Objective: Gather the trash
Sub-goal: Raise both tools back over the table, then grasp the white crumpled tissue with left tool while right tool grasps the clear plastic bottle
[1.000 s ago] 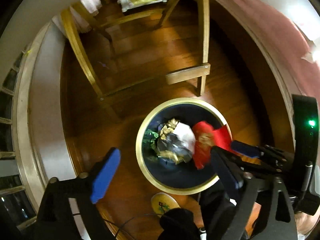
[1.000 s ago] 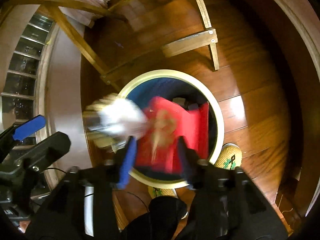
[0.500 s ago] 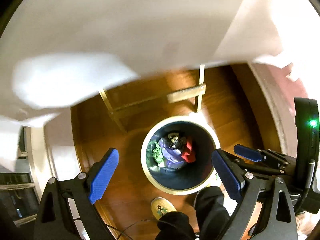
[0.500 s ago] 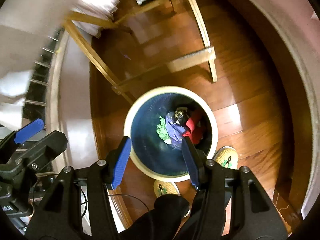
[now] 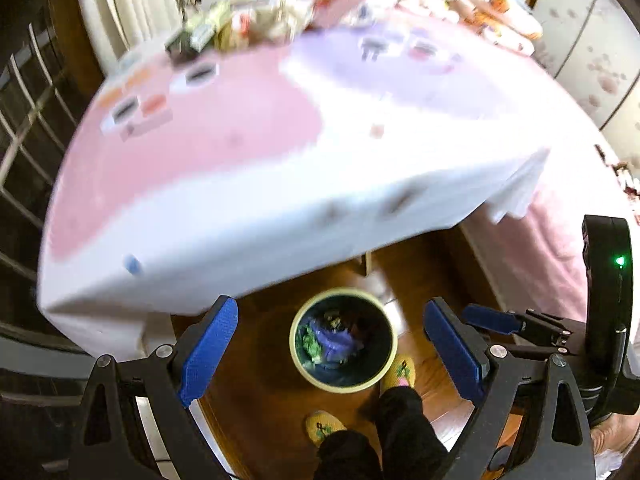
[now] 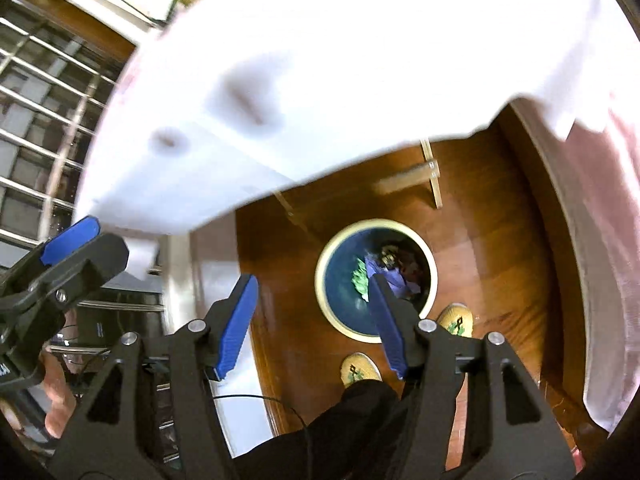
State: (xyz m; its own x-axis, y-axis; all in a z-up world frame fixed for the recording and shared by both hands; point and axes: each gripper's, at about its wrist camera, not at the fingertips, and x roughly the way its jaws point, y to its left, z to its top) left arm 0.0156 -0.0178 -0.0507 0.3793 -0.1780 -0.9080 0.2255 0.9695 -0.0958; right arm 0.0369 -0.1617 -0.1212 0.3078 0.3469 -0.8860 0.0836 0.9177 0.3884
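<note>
A round bin (image 5: 390, 364) with a pale rim stands on the wood floor far below; it also shows in the right wrist view (image 6: 326, 296). Crumpled trash (image 5: 332, 338), purple, green and dark, lies inside it, seen too in the right wrist view (image 6: 384, 272). My left gripper (image 5: 332, 348) is open and empty, high above the bin. My right gripper (image 6: 314, 316) is open and empty, also high above it. Small blurred items (image 5: 200, 72) lie on the table's pink and white cloth (image 5: 240, 160).
The clothed table edge (image 6: 320, 80) overhangs near the bin. The person's feet in yellow slippers (image 5: 400, 372) stand beside the bin. A glazed cabinet (image 6: 40, 100) is at left, a pink bed cover (image 5: 560, 248) at right. Clutter (image 5: 260, 16) sits at the table's far side.
The red and white trash that the right gripper held has dropped into the bin. Both grippers have risen well above the bin, and the tabletop has come into the left view.
</note>
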